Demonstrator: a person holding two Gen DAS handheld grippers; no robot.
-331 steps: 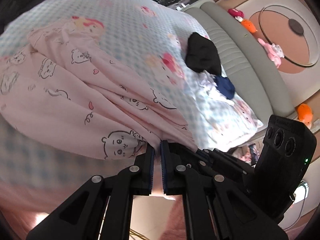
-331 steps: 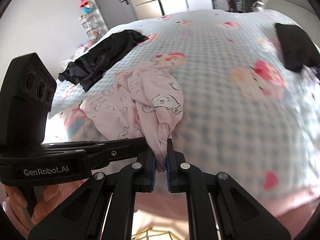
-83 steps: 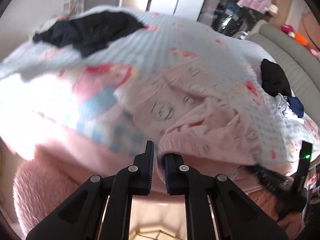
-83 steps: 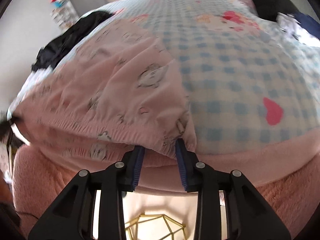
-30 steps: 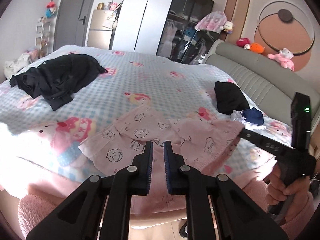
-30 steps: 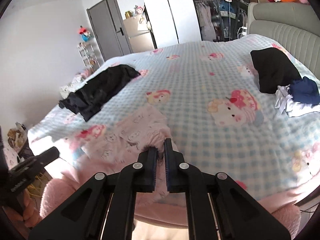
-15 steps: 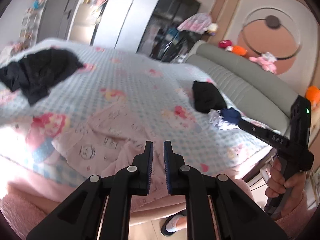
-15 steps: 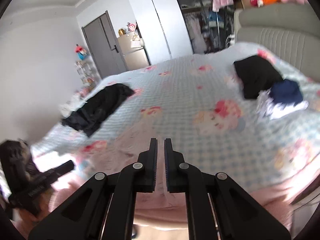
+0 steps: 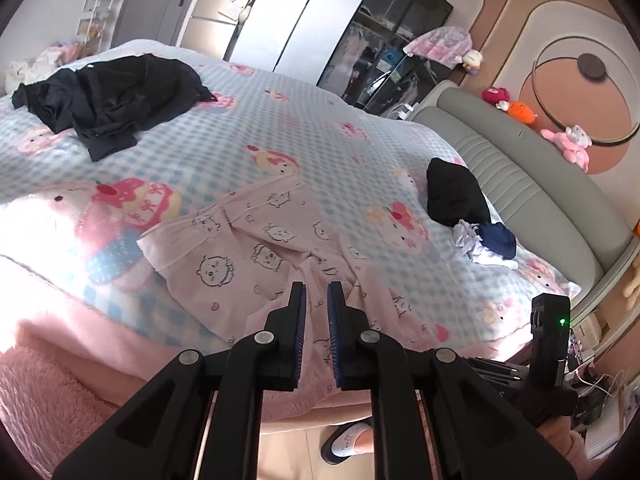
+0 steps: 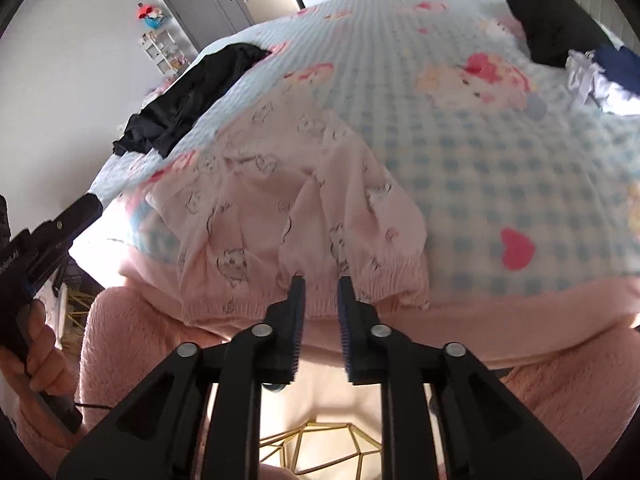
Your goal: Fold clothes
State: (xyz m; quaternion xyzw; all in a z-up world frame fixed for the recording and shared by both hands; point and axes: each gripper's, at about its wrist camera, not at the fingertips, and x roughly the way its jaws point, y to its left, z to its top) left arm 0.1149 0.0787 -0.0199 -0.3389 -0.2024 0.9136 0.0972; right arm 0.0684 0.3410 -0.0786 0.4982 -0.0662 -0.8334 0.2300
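Observation:
Pink pyjama trousers [image 9: 256,248] with a bear print lie spread on the near edge of the bed [image 9: 320,140]. Their gathered waistband [image 10: 224,300] hangs over the edge. My left gripper [image 9: 316,292] hovers above the trousers' near part, shut with nothing between its pads. My right gripper [image 10: 322,284] sits just below the waistband, jaws a little apart, with a fold of the trousers [image 10: 304,208] rising right above its tips. Each gripper shows in the other's view: the right one [image 9: 548,320] at lower right, the left one [image 10: 52,232] at the left edge in a hand.
A crumpled black garment [image 9: 112,96] lies at the far left of the bed. A black item [image 9: 452,192] and small navy and white pieces [image 9: 492,240] lie by the grey headboard [image 9: 540,184]. A pink fluffy sleeve [image 10: 120,340] and a gold wire frame [image 10: 332,448] are below.
The right gripper has dropped to the bed's edge and its jaws have gone from shut to slightly apart at the waistband. The left gripper has moved closer over the trousers, still shut.

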